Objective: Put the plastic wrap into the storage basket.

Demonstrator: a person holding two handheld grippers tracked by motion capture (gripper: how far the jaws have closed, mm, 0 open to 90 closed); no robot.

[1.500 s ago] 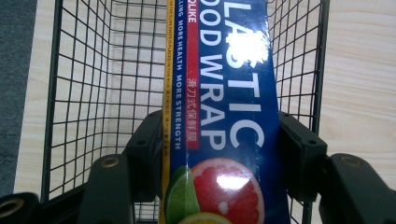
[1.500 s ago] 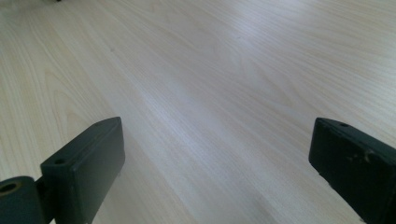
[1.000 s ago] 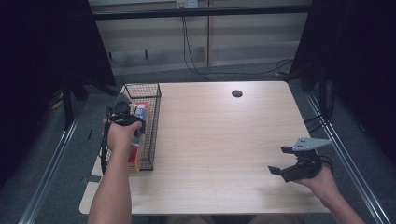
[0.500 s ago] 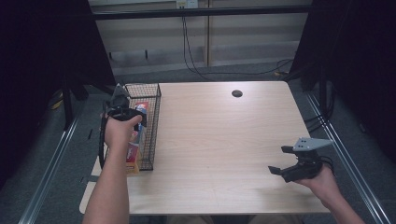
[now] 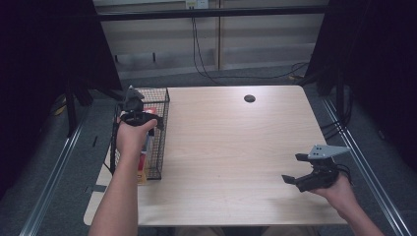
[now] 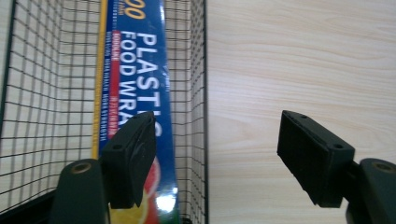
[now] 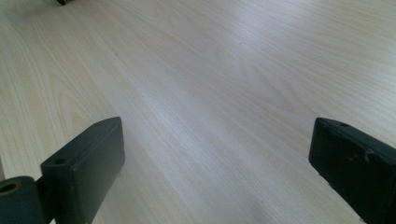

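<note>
A blue box of plastic food wrap (image 6: pixel 135 70) lies lengthwise inside a black wire basket (image 6: pixel 196 93) at the table's left edge. In the high view the box (image 5: pixel 144 160) shows red and yellow through the basket (image 5: pixel 164 128). My left gripper (image 5: pixel 133 101) hovers over the basket's far end, pointing down. Its jaws (image 6: pixel 217 140) have just been opening and stand apart with nothing between the pads; the box lies below the left jaw. My right gripper (image 5: pixel 291 168) rests low over the table's near right, and its jaws (image 7: pixel 219 154) are open over bare wood.
The light wooden table (image 5: pixel 236 147) has a small dark round hole (image 5: pixel 249 98) near its far edge. Cables (image 5: pixel 196 54) hang behind the table, and metal rails run along the floor on both sides.
My left hand has risen and shifted toward the far end of the basket, and its jaws have spread. The right hand and gripper have stayed put.
</note>
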